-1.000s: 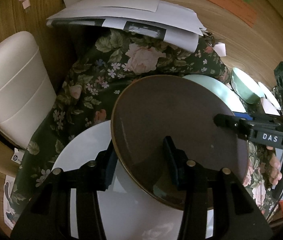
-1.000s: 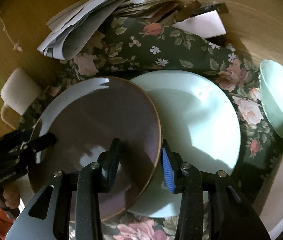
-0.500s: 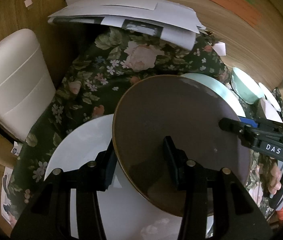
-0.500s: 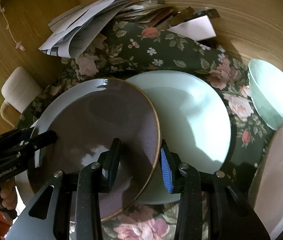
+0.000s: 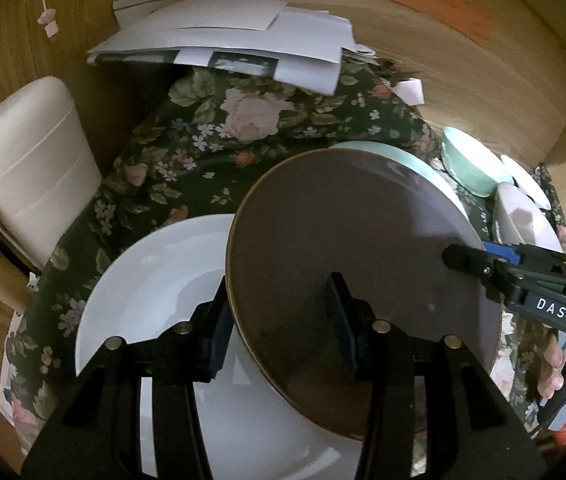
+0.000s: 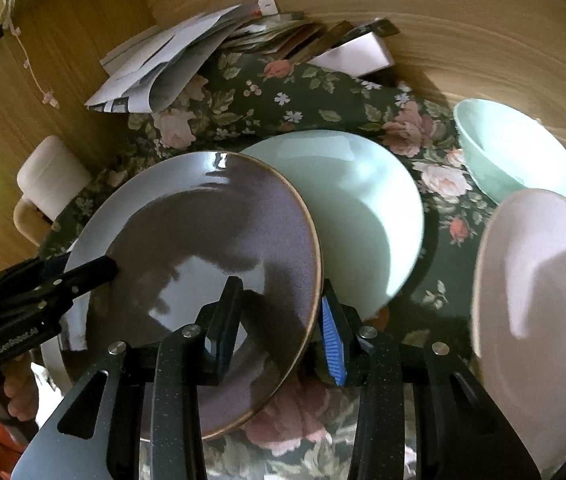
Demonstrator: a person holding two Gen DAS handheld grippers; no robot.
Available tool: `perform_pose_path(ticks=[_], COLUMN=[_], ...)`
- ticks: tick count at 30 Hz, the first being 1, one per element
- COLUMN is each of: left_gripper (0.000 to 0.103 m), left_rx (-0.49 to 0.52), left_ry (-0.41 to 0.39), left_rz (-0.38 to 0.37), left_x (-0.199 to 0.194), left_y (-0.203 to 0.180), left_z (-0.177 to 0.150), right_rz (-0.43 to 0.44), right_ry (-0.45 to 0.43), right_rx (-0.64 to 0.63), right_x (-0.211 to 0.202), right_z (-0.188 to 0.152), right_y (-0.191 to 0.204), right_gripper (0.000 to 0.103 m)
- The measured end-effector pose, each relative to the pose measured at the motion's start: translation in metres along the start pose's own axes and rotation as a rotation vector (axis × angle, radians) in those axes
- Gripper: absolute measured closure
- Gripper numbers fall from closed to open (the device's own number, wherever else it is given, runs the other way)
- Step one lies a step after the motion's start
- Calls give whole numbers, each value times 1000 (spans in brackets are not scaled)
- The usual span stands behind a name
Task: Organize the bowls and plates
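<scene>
my left tongs [image 5: 279, 322] are clamped on the near rim of the brown plate [image 5: 347, 248], one finger under the edge and one on top of its face. my right tongs [image 6: 281, 326] are clamped on the same brown plate [image 6: 203, 248] at its opposite rim, a finger inside the dish and the blue-padded finger outside it. in the left view the right tongs [image 5: 479, 258] reach in from the side onto the plate's far edge; in the right view the left tongs [image 6: 83, 274] do the same from the other side. the plate is tilted between the two pairs, held above the counter, over part of the white plate [image 5: 155, 280] that lies flat on the flowered cloth [image 5: 187, 160]. just behind the brown plate lies the pale green plate [image 6: 367, 208], its edge hidden under the brown one. towards the right edge of the counter a mint bowl [image 6: 515, 152] stands on the cloth, and nearer to me a pinkish bowl [image 6: 539, 304] fills the right corner. a stack of papers [image 5: 227, 40] lies along the far edge, against the wooden wall [image 6: 443, 24]. a cream chair [image 5: 27, 168] stands past the left edge.
</scene>
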State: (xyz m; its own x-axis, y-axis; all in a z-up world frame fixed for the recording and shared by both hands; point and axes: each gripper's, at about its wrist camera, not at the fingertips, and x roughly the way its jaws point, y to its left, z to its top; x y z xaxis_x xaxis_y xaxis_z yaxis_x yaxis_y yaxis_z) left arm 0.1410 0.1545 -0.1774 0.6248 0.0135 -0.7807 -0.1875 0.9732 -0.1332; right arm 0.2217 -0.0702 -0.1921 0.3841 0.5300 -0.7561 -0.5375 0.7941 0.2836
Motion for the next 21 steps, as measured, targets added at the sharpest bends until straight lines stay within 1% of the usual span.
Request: perform_pose_path(ticks=[7,21], left_gripper=[58,58], left_rx=[13,47], left_ry=[-10,-34], left_rz=[-23,-71], left_x=[-10,-35], left_y=[-15,-48], left_z=[-8,-20], right_rz=[-18,-62], right_ry=[-25,-75], right_rx=[25,47], right_x=[-22,-64], right_z=[-12,-35], right_y=[-10,-16], right_gripper=[69,69])
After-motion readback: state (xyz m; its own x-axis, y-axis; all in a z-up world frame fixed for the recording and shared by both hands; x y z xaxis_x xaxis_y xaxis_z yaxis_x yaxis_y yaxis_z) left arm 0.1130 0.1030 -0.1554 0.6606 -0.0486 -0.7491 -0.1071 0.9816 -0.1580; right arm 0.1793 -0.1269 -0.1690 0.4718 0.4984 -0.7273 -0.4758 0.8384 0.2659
